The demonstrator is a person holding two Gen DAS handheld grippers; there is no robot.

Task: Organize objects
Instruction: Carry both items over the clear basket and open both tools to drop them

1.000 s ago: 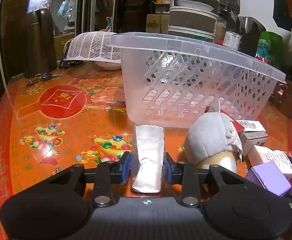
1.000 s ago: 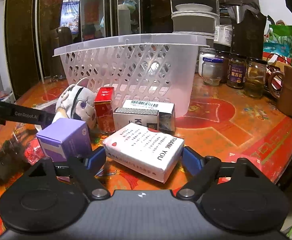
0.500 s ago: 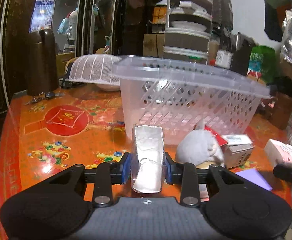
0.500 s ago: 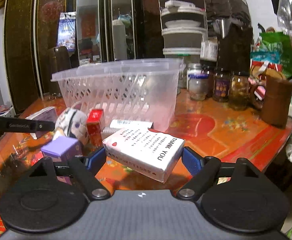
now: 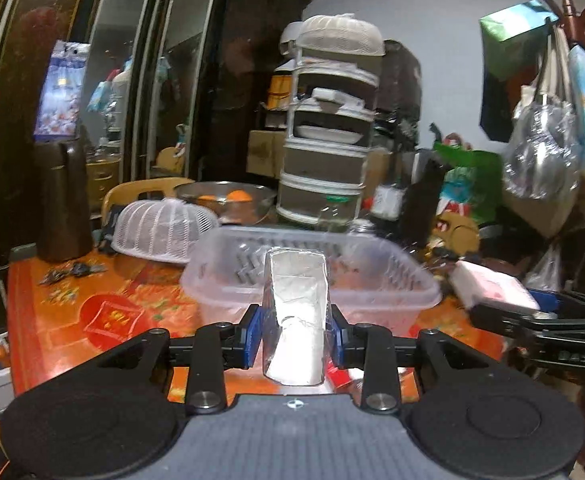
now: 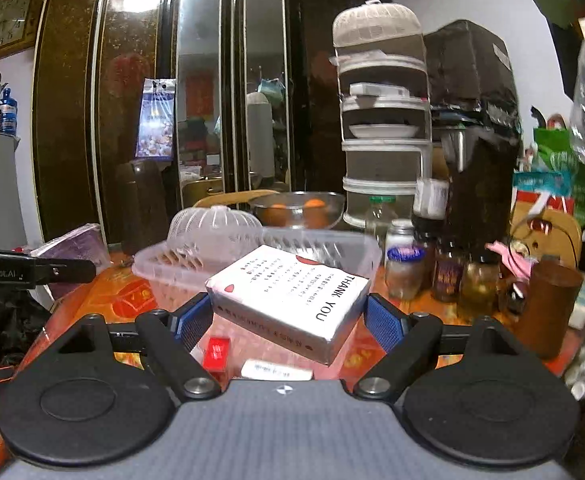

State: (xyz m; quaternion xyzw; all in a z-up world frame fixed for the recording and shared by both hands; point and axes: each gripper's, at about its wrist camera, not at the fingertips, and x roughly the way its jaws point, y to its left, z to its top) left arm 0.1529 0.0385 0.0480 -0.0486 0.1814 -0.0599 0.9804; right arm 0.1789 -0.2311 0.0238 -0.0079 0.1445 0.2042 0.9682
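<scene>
Left wrist view: we had both tongs, left gripper [image 5: 294, 334] clenching the foil packet [image 5: 295, 320] and right gripper [image 6: 286, 320] clenching the white box [image 6: 292, 300], raised just short of the basket [image 5: 372, 276] ahead, seemingly for dropping in.

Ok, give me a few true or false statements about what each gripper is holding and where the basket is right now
1. The left gripper is shut on a silver foil packet. True.
2. The right gripper is open and holds nothing. False: it grips a white box printed THANK YOU.
3. The clear plastic basket stands on the orange table. True.
4. The white box already lies inside the basket. False: it is held in the air in front of it.
</scene>
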